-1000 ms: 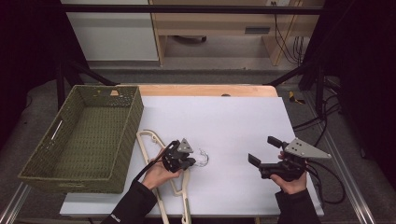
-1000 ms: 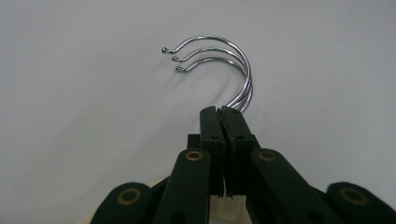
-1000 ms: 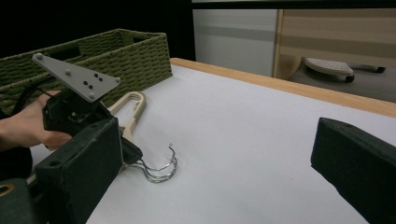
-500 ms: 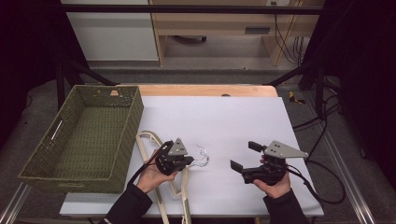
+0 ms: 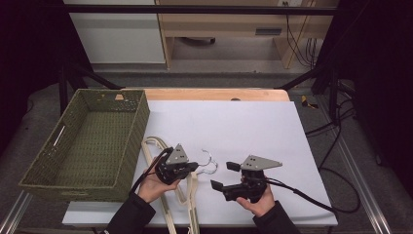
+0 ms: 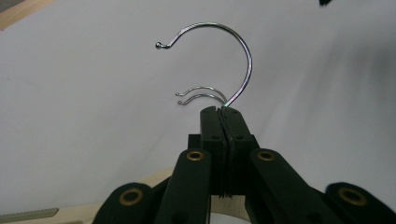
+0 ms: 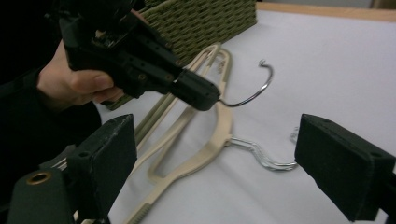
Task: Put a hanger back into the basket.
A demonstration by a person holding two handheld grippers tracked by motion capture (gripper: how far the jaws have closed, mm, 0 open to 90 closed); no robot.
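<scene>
The left hand-held gripper [image 5: 194, 167] is clamped tight on the base of a hanger's [image 7: 205, 149] wire hook [image 6: 224, 60], lifting it off the pile of hangers lying on the bench [image 5: 253, 122] beside the basket [image 5: 87, 141]. The right hand-held gripper [image 5: 222, 176], nothing between its jaws, has just been narrowing from wide as it nears the pile. The step looks like separating 1 hanger; next, the right likely must pin a lower hook [image 7: 266, 161] so the lifted one comes free.

Overhead light is flooding the white table [image 5: 243, 126] brightly; far surroundings are sitting dark, near jaws are blurring, soft shadows are falling right.
</scene>
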